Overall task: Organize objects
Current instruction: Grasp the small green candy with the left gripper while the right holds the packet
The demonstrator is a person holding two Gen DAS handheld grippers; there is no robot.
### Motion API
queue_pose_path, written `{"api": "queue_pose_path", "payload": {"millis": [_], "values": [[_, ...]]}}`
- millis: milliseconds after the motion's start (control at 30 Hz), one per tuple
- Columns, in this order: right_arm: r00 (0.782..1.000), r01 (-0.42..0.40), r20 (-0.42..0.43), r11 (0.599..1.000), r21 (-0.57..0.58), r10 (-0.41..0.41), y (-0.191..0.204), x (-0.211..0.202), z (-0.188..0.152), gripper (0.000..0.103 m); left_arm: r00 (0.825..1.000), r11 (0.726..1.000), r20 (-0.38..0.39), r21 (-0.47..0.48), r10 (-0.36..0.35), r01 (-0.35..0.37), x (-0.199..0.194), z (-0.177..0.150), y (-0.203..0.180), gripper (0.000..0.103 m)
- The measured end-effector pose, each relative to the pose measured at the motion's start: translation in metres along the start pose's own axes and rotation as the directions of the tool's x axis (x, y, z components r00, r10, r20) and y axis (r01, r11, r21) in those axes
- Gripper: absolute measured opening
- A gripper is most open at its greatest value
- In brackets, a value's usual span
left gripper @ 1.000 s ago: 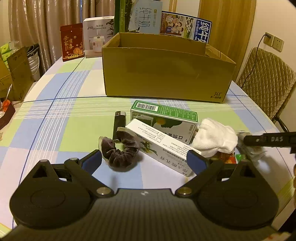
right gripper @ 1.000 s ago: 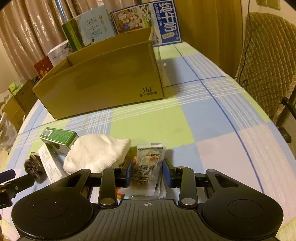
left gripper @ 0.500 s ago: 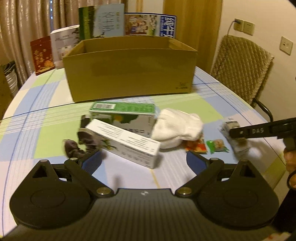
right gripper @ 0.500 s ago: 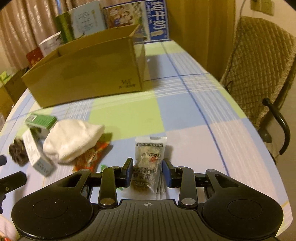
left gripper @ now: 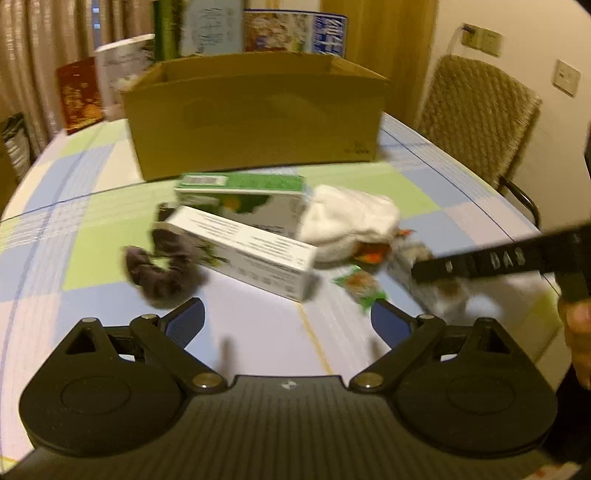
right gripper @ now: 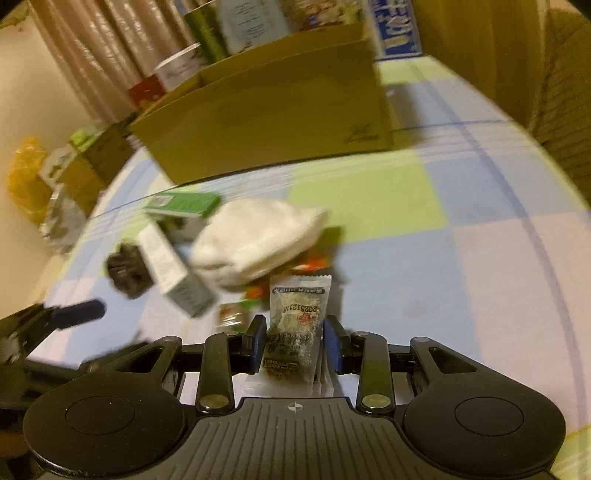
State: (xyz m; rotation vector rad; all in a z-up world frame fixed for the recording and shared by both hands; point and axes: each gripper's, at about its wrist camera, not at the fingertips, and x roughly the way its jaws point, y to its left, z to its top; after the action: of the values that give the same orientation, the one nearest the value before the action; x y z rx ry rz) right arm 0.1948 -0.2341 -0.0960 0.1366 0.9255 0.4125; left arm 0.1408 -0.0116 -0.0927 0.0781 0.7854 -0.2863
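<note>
My right gripper (right gripper: pixel 295 341) is shut on a clear snack packet (right gripper: pixel 297 321) with dark printing, lifted above the checked tablecloth. It shows in the left wrist view as a black bar (left gripper: pixel 491 258) over the packet (left gripper: pixel 439 284). My left gripper (left gripper: pixel 286 319) hangs open and empty in front of the pile: a white box (left gripper: pixel 247 254), a green box (left gripper: pixel 240 184), a dark scrunchie (left gripper: pixel 162 273), a white sock (left gripper: pixel 351 225) and small candy wrappers (left gripper: pixel 360 284). The open cardboard box (left gripper: pixel 255 114) stands behind the pile.
Cartons and boxes (left gripper: pixel 251 33) stand behind the cardboard box. A wicker chair (left gripper: pixel 476 118) sits at the table's right edge. More boxes and a yellow bag (right gripper: pixel 26 177) lie beyond the table's left side. Bare tablecloth (right gripper: pixel 461 266) lies to the right of the pile.
The right gripper has lifted with the snack packet and swung left towards the pile. The left gripper has shifted slightly and stays open; both views are motion-blurred.
</note>
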Motion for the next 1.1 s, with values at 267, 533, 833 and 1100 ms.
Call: {"api": "queue_pose_path", "payload": {"millis": [267,533,833,1100], "values": [[0.999,0.032,0.016,0.996,0.082,-0.034,-0.027,-0.003,0.0,0.031,0.996,0.994,-0.033,0.067,-0.083,0.085,0.022,0.005,-0.036,0.07],[0.998,0.049,0.026,0.998,0.043,-0.051,-0.03,-0.006,-0.002,0.048,0.998,0.999,-0.048,0.007,-0.051,0.051,0.049,0.007,-0.049,0.04],[0.997,0.07,0.04,0.997,-0.015,-0.07,-0.025,-0.006,-0.002,0.051,0.999,1.0,-0.037,0.027,0.009,-0.008,0.052,0.009,-0.051,0.022],[0.995,0.093,0.046,0.99,-0.108,-0.088,-0.009,-0.001,-0.004,0.051,0.999,0.999,-0.035,0.04,-0.005,0.006,0.047,0.006,-0.049,0.022]]}}
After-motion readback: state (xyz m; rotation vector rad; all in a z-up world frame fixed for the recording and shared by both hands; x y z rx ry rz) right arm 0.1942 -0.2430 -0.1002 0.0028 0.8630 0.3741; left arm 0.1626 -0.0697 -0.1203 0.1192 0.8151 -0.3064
